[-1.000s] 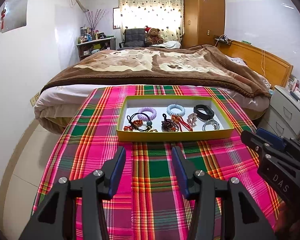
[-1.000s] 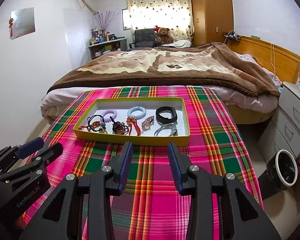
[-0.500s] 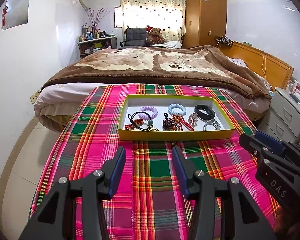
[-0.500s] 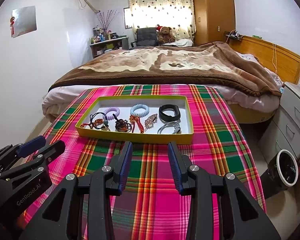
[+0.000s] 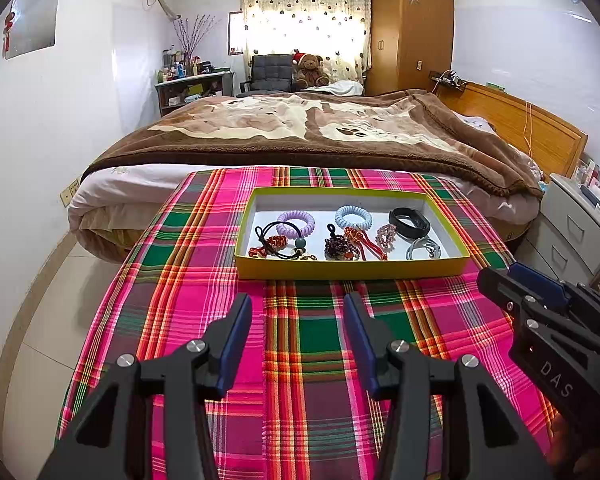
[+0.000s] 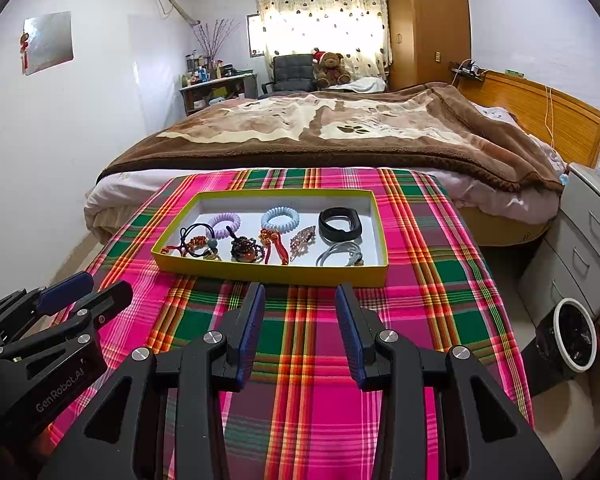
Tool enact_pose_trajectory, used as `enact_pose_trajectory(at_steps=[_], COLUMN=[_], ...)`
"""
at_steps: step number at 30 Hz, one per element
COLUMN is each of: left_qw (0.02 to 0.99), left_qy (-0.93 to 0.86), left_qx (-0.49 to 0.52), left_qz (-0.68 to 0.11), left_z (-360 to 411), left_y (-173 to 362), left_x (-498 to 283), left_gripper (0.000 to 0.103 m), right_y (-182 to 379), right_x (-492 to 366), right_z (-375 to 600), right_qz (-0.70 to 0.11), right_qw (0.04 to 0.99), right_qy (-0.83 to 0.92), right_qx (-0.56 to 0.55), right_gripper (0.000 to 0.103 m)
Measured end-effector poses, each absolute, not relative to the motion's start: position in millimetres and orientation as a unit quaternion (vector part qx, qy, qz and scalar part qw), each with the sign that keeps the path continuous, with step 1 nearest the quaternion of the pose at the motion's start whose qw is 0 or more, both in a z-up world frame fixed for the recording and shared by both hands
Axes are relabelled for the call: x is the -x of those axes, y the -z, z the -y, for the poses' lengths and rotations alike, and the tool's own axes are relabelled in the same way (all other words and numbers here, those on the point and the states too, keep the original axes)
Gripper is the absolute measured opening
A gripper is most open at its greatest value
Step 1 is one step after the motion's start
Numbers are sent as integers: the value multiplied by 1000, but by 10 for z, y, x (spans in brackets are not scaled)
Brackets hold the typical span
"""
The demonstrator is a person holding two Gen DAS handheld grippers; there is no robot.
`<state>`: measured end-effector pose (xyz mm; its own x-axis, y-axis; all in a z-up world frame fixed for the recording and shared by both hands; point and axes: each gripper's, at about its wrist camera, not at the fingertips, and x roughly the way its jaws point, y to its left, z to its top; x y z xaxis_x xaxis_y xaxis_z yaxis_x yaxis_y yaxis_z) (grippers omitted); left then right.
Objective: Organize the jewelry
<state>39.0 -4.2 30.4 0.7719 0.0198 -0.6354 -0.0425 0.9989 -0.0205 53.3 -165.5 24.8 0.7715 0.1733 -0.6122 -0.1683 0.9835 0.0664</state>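
A shallow yellow-green tray (image 5: 352, 270) (image 6: 268, 273) stands on the plaid tablecloth. It holds several pieces: a purple coil band (image 5: 296, 222), a blue coil band (image 5: 354, 217), a black bracelet (image 5: 410, 227), a grey ring (image 5: 426, 249), a dark beaded piece (image 5: 338, 248) and a black cord with red knots (image 5: 276, 242). My left gripper (image 5: 298, 304) is open and empty, short of the tray's near wall. My right gripper (image 6: 300, 294) is open and empty, also just short of the tray, and shows at the right in the left wrist view (image 5: 540, 300).
The plaid cloth (image 5: 300, 340) covers a small table at the foot of a bed with a brown blanket (image 5: 300, 128). A white drawer unit (image 6: 580, 248) and a black bin (image 6: 572, 334) stand on the floor to the right. The table drops off left and right.
Both grippers have drawn back slightly and risen, so the tray sits a little farther away. Both stay open and empty. Nothing in the tray has moved.
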Motion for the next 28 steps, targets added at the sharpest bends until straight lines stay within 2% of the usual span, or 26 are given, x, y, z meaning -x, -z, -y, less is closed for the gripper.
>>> enact_pose_trajectory(at_steps=[28], left_qw=[937], left_qy=[-24], left_qx=[24], left_qz=[-347], left_z=[22], left_y=[-250], left_x=[-420], left_gripper=[49], right_y=[-216], right_x=[-517], right_z=[1672], right_qz=[-329], right_qw=[940], right_qy=[-89], right_qx=[-5], right_gripper=[38])
